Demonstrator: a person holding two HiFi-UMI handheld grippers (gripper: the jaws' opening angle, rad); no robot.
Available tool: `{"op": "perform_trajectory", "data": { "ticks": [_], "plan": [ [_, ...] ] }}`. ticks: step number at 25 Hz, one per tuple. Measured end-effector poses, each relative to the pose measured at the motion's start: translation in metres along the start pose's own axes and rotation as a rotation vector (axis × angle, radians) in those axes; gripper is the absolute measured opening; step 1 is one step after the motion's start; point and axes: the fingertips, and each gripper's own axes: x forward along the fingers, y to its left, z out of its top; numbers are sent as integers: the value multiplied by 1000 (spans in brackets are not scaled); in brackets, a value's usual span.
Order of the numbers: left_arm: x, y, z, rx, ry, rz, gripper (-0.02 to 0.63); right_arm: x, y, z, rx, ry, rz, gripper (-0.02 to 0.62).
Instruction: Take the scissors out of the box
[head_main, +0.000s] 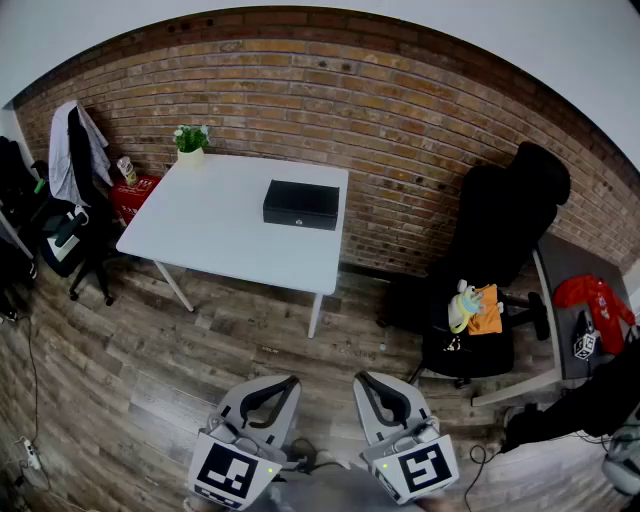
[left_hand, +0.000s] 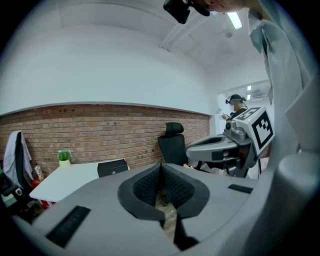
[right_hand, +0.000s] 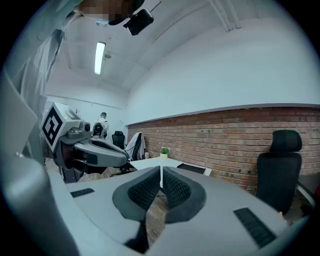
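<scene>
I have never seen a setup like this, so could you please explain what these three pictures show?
No robot here: a person holds a two-jaw gripper in each hand. The head view looks down from the person's head at the left gripper and right gripper. The other two pictures come from cameras riding on each gripper, looking along its jaws. Both grippers are shut and hold nothing. Ahead stands a white table with a closed black box and a small potted plant. What is inside the box cannot be seen.
</scene>
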Motion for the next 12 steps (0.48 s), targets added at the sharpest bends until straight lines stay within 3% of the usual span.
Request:
{"op": "perform_trajectory", "data": {
  "ticks": [8, 12],
  "plan": [
    [2, -2, -1, 6, -1, -1, 18, 1, -3, 3, 0, -39, -7, 46],
    [0, -2, -1, 3, 0, 2, 18, 0, -1, -1, 1, -4, 0, 46]
  ]
}}
